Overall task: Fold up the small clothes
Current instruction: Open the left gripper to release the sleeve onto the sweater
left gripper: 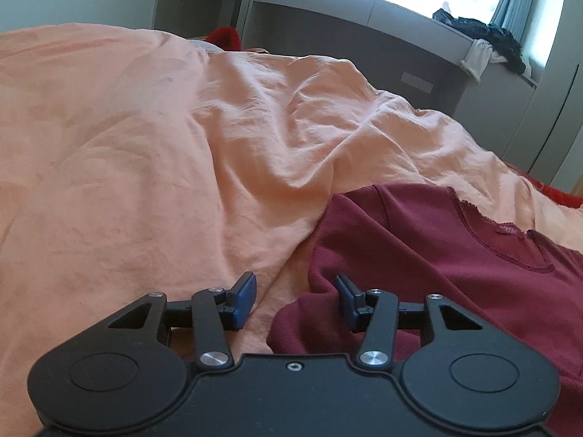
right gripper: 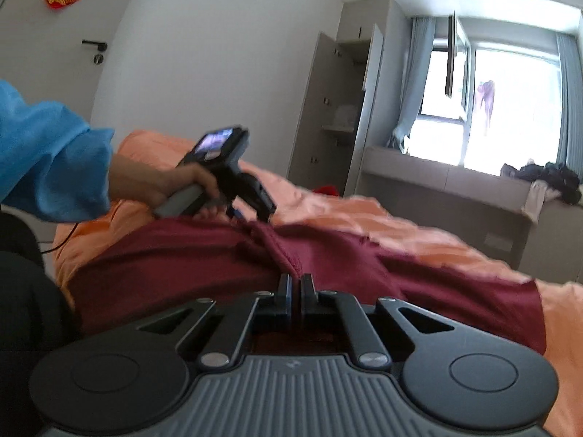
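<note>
A dark red top [left gripper: 437, 255] with a lace-trimmed neckline lies on the orange bedcover [left gripper: 145, 145]. My left gripper [left gripper: 295, 300] is open and low over the top's left edge, with cloth between and below its blue pads. In the right wrist view the same top [right gripper: 218, 255] spreads across the bed. My right gripper [right gripper: 296, 284] is shut on a raised fold of the top. The left gripper [right gripper: 251, 215], held in a hand with a blue sleeve, reaches down to the top's far edge.
A grey window bench [left gripper: 400, 36] with a pile of dark clothes [left gripper: 484, 36] stands beyond the bed. A grey wardrobe [right gripper: 328, 109] stands by the wall. A red item [left gripper: 224, 38] lies at the bed's far side. A door [right gripper: 54, 54] is at the left.
</note>
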`<action>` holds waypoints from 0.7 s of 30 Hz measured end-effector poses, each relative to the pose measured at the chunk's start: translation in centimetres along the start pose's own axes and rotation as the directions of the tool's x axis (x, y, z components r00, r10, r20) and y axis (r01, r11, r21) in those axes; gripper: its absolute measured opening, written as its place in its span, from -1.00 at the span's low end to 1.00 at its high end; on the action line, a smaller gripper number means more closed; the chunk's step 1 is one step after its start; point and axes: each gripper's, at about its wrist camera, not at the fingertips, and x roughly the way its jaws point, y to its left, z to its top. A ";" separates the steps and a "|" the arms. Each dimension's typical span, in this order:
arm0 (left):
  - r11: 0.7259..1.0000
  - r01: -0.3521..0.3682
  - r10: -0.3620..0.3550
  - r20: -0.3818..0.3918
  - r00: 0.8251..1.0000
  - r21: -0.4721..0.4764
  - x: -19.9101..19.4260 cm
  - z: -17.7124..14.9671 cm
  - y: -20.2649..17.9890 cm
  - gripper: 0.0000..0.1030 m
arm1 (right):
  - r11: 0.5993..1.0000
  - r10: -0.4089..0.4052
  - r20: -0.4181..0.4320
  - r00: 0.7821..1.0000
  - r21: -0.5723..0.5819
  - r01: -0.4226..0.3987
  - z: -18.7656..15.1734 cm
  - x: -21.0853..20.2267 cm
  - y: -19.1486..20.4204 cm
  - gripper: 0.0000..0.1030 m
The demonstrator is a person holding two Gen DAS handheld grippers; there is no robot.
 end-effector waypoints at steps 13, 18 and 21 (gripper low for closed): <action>0.992 0.008 -0.011 0.021 1.000 0.129 -5.1 -2.2 -0.4 0.07 | 0.979 -0.057 0.038 0.998 0.196 0.048 -0.6 -0.8 -3.3 0.21; 0.961 -0.043 0.039 0.019 0.999 0.273 -5.4 -3.6 -1.2 0.08 | 0.946 -0.046 -0.037 0.998 0.320 0.056 -1.8 0.2 -4.9 0.36; 0.967 -0.033 0.030 0.014 0.999 0.254 -6.1 -3.6 -0.9 0.12 | 0.946 -0.058 -0.049 0.997 0.317 0.070 -2.0 -0.4 -4.9 0.47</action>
